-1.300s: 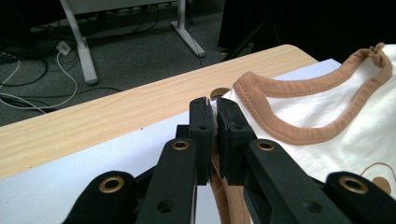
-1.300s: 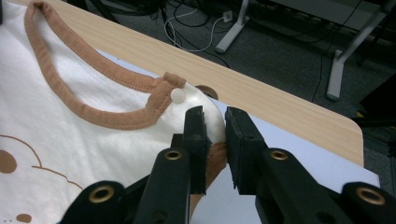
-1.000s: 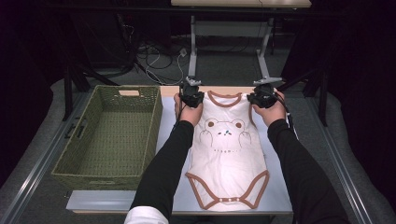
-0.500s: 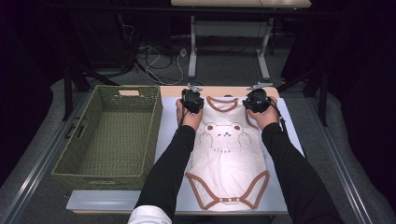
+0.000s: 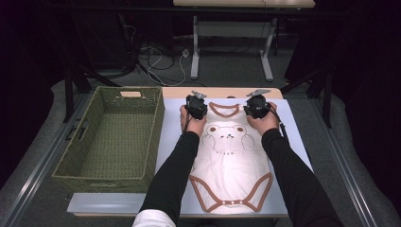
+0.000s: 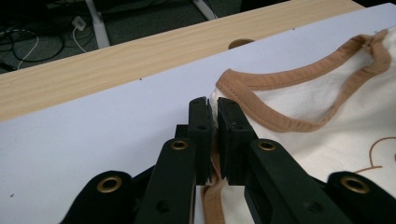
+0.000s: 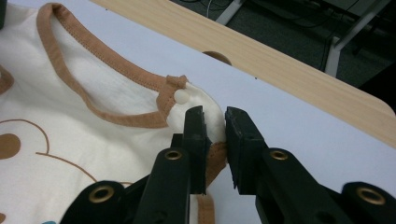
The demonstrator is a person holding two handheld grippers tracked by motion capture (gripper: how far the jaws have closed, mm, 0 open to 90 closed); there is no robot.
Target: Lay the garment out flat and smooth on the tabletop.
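I have the left gripper point(image 5: 196, 105) and right gripper point(image 5: 257, 105) each pinching a shoulder of the bodysuit point(image 5: 230, 165); its length runs back from them toward me, with bare mat point(image 5: 293, 137) outside each.

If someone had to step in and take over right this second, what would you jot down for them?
Left hand-held gripper: shut on the bodysuit at its left shoulder.
Right hand-held gripper: shut on the other shoulder.
The bodysuit lies flat, bear print up, on the white mat; the green woven basket stands beside it, with nothing in it.
Done: both shoulders gripped.
Left: probably fold it, then put it in the basket.
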